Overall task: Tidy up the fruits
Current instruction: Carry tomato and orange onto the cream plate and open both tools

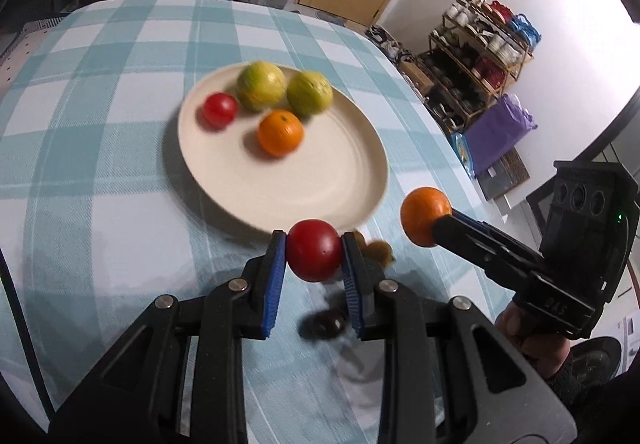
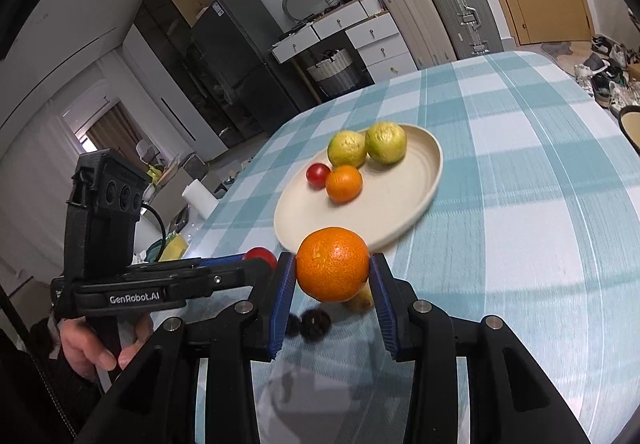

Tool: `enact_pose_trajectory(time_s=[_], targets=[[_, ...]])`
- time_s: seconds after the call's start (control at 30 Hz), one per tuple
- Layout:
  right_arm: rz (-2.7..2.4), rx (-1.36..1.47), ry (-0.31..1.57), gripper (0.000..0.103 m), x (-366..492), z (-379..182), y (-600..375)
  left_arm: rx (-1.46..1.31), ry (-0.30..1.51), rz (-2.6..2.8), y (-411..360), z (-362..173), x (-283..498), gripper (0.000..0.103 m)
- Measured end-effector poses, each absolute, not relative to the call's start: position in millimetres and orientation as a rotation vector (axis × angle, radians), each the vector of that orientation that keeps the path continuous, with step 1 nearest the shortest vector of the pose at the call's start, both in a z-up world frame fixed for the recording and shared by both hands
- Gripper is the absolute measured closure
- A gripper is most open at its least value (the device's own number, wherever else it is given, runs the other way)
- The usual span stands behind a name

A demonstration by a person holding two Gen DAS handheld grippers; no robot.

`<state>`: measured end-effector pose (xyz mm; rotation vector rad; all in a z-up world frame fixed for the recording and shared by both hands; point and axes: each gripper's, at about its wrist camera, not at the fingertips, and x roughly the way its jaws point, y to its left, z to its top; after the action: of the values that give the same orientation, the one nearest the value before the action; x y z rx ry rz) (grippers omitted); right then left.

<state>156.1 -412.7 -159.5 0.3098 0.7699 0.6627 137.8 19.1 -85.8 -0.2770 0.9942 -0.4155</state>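
The left gripper (image 1: 314, 252) has its jaws clamped on a red tomato (image 1: 314, 250), the blue pads pressing it from both sides. It is held above the counter (image 1: 100, 164), which is covered by a blue and white checked cloth, just short of the near rim of a cream plate (image 1: 320, 180).

The right gripper (image 2: 333, 268) has its jaws clamped on an orange (image 2: 333, 264), also held above the cloth near the plate's near edge. In the left wrist view this gripper comes in from the right, with the orange just beside the tomato but not touching it.

On the plate lie four fruits, grouped toward its far side: a small red tomato (image 1: 218, 110), two yellow-green citrus fruits (image 1: 261, 85) side by side behind it, and a second orange (image 1: 280, 133) in front of them. The near half of the plate is bare.

Below the held fruits, on the cloth, sit a small brownish fruit (image 1: 380, 252) and a dark round one (image 1: 325, 324); both are blurred and partly hidden by the jaws, so what they are is unclear.

Beyond the counter stand suitcases (image 2: 440, 12), white drawers (image 2: 372, 40) and a wicker basket (image 2: 334, 72).
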Motion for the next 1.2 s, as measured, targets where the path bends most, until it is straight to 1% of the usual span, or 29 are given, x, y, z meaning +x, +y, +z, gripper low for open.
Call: enact_pose_trajectory(time_s=[0.47,0.9,1.2], targets=[[0.681,0.299,0.779,0.065,212.0,-145.0,-388.2,-0.331,1.000,-0.344,46.5,-96.3,208.5,0.079],[0.637,0.334,0.860,0.065,269.2,-163.9,-379.7,-0.322,1.012,-0.328,46.1,-111.4,244.3,0.079],[0.610,0.322,0.888,0.064,281.9,-173.9,-372.4,-0.317,1.026,-0.318,43.6,-120.2,255.9,0.079]])
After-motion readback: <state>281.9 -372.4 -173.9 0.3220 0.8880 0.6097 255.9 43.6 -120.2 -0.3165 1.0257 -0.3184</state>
